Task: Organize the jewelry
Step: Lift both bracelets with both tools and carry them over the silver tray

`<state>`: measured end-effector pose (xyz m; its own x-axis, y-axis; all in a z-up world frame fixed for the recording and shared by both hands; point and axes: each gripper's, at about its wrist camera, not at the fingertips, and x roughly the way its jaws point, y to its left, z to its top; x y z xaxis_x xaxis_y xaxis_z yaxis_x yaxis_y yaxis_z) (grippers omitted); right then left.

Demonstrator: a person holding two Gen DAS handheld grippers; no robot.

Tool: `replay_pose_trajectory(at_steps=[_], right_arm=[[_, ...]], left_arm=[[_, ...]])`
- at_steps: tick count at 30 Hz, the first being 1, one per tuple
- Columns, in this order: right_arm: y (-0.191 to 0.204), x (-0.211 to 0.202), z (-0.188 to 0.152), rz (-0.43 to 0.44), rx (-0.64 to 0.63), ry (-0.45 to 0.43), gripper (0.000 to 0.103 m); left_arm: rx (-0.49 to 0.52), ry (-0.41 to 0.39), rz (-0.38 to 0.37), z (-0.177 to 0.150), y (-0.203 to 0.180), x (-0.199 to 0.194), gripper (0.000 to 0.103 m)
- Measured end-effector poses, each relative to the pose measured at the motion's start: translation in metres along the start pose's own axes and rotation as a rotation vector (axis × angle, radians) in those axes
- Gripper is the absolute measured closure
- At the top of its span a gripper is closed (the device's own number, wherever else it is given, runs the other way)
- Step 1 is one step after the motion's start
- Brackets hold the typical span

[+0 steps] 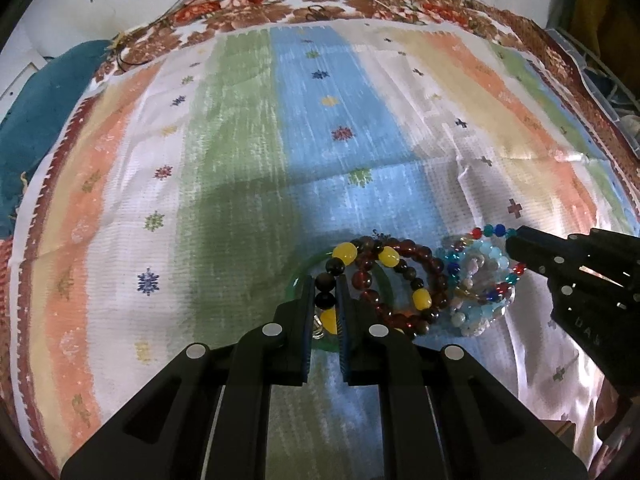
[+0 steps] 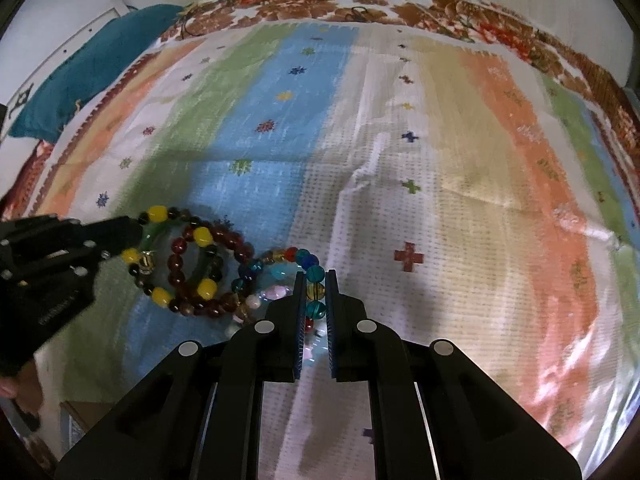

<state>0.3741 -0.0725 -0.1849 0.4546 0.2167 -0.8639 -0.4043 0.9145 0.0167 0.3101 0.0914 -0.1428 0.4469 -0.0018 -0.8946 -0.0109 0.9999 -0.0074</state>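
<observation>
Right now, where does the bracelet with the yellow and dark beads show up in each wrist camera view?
Left wrist view: the yellow and dark bracelet is at bottom centre, clamped in the left tongs.
Right wrist view: it lies at the left edge, beside the dark red bracelet.
Shared landmark: the blue stripe of the cloth.

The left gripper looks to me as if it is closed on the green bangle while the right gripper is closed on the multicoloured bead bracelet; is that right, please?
Not quite. The left gripper is closed on the yellow-and-dark bead bracelet, not the green bangle beneath it, as the left wrist view shows. The right gripper is indeed closed on the multicoloured bead bracelet.
</observation>
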Motion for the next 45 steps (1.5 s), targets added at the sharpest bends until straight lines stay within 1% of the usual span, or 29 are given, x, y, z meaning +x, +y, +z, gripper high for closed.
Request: replay_pose_trajectory(at_steps=[8, 13, 18, 20, 25, 33, 38, 45], right_arm=[[0.000, -0.017, -0.008, 0.013, 0.012, -0.010, 0.093], [0.004, -0.033, -0.011, 0.028, 0.016, -0.030, 0.093], [0.010, -0.047, -0.016, 0.028, 0.000, -0.041, 0.093], [0.013, -0.051, -0.019, 0.015, -0.015, -0.047, 0.093], [0.016, -0.059, -0.025, 0.018, -0.020, -0.048, 0.093], [0.015, -0.071, -0.034, 0.021, -0.010, -0.055, 0.093], [0.016, -0.075, -0.038, 0.027, -0.005, -0.056, 0.093], [0.020, -0.091, -0.045, 0.023, -0.017, -0.080, 0.093]], left_arm=[[-0.017, -0.016, -0.006, -0.006, 0.005, -0.018, 0.093], [-0.009, -0.048, 0.009, -0.007, 0.002, -0.034, 0.093], [-0.010, -0.064, -0.011, -0.009, -0.003, -0.047, 0.093], [-0.005, -0.067, -0.017, -0.012, -0.005, -0.051, 0.093], [0.008, -0.083, -0.006, -0.021, -0.008, -0.062, 0.093], [0.012, -0.113, -0.035, -0.029, -0.016, -0.082, 0.093], [0.026, -0.152, -0.025, -0.032, -0.024, -0.101, 0.093], [0.024, -0.166, -0.062, -0.038, -0.031, -0.113, 0.093]])
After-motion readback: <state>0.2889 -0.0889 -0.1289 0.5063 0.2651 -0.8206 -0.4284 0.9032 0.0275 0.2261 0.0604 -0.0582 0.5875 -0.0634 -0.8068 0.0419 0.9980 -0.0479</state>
